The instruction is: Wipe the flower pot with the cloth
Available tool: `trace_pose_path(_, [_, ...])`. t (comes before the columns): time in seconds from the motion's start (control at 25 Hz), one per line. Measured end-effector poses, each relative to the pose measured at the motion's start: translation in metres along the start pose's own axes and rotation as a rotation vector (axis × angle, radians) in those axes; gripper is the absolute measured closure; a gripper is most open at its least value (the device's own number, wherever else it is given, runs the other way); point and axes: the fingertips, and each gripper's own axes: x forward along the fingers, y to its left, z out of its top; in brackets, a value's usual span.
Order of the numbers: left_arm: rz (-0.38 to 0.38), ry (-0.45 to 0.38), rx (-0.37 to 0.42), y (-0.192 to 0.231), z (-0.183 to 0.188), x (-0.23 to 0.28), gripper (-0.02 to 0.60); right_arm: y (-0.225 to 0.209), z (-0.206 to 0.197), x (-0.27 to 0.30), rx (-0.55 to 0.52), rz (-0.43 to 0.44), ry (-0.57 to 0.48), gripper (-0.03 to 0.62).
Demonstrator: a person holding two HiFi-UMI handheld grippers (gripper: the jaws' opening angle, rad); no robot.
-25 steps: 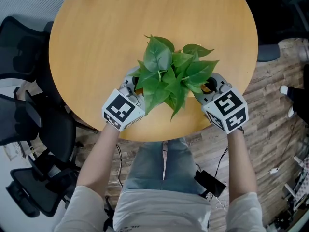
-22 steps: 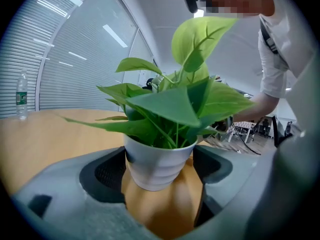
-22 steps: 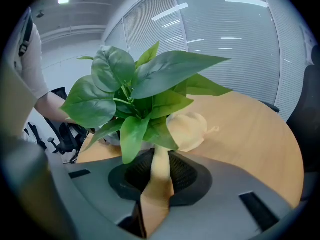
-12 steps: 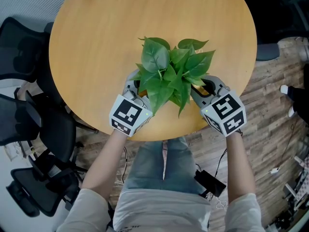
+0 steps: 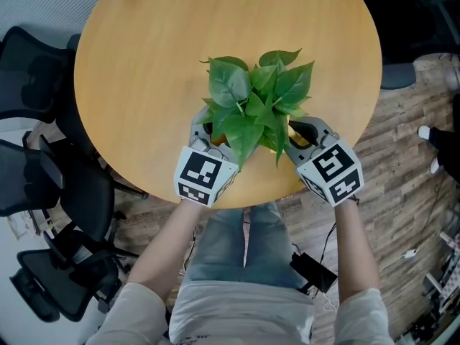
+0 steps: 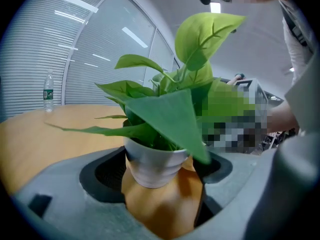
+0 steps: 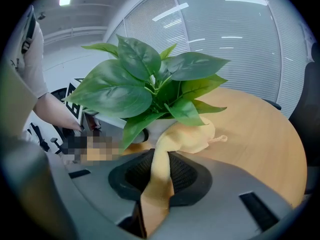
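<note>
Right gripper view: right claw (image 7: pixel 157 184) pinches cloth (image 7: pixel 194 134) against flower pot (image 7: pixel 156 125).

Glossy white pot (image 6: pixel 152 166), soft yellow cloth (image 7: pixel 187 136), smooth wooden table (image 5: pixel 158 63).

Round wooden table (image 5: pixel 144 63) bears the flower pot (image 6: pixel 152 166), cloth (image 7: pixel 192 134) and bottle (image 6: pixel 48 91).

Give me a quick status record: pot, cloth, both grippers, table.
flower pot: white, upright, leafy plant in it
left gripper: jaws closed on the flower pot's sides
right gripper: jaws clamped on the cloth
cloth: yellow, bunched end against the pot's side
table: round, wooden; bottle at its far edge
</note>
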Motion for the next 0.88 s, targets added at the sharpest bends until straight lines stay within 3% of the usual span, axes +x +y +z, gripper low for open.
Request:
trace_pose_path(0.48, [0.129,-0.007,-0.070,0.006,0.001,0.001,0.153,0.010,0.001,0.006,0.009,0.018,-0.003,0.520])
trace_pose_path(0.64, [0.101,-0.021,-0.063,0.006,0.001,0.001,0.152,0.008,-0.002,0.006,0.010,0.010,-0.001,0.520])
trace_pose_path(0.88, [-0.009,-0.025,-0.002,0.012,-0.007,-0.010,0.152,0.003,-0.006,0.002,0.021,-0.001,-0.002,0.520])
